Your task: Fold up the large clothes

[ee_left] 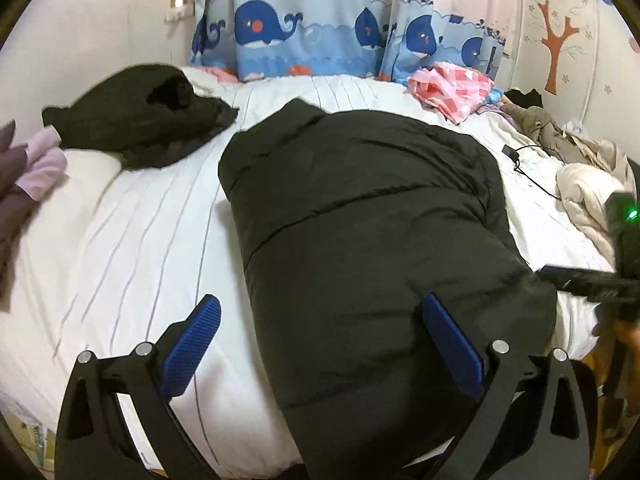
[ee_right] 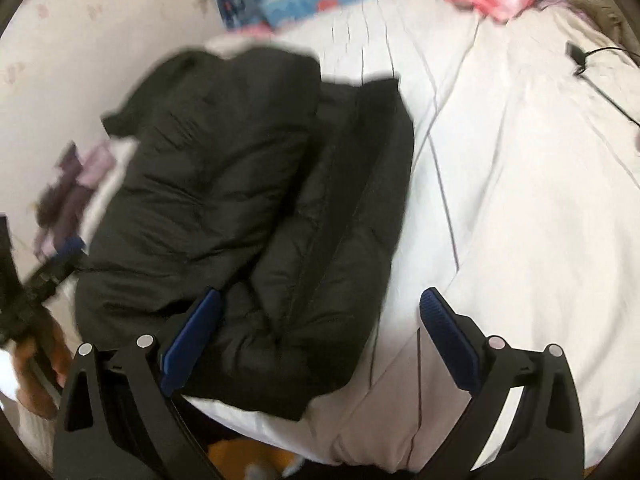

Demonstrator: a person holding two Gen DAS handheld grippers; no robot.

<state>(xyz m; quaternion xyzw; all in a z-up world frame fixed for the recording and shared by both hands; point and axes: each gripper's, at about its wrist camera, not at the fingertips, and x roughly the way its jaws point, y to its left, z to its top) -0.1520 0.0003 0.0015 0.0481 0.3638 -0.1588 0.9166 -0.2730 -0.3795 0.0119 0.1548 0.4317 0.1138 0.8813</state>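
A black puffer jacket [ee_left: 372,248] lies folded lengthwise on the white striped bed [ee_left: 132,240]. It also shows in the right wrist view [ee_right: 248,216], blurred. My left gripper [ee_left: 320,312] is open and empty, hovering above the jacket's near end. My right gripper [ee_right: 320,308] is open and empty above the jacket's near right edge. The right gripper also shows at the right edge of the left wrist view [ee_left: 600,280]. The left gripper shows at the left edge of the right wrist view [ee_right: 44,276].
A second black garment [ee_left: 140,120] lies at the bed's far left. Purple clothes [ee_left: 28,168] sit at the left edge. Pink checked cloth [ee_left: 452,88], beige clothes [ee_left: 588,184] and a cable with charger [ee_left: 516,160] lie at the right. Whale-print curtain [ee_left: 320,36] hangs behind.
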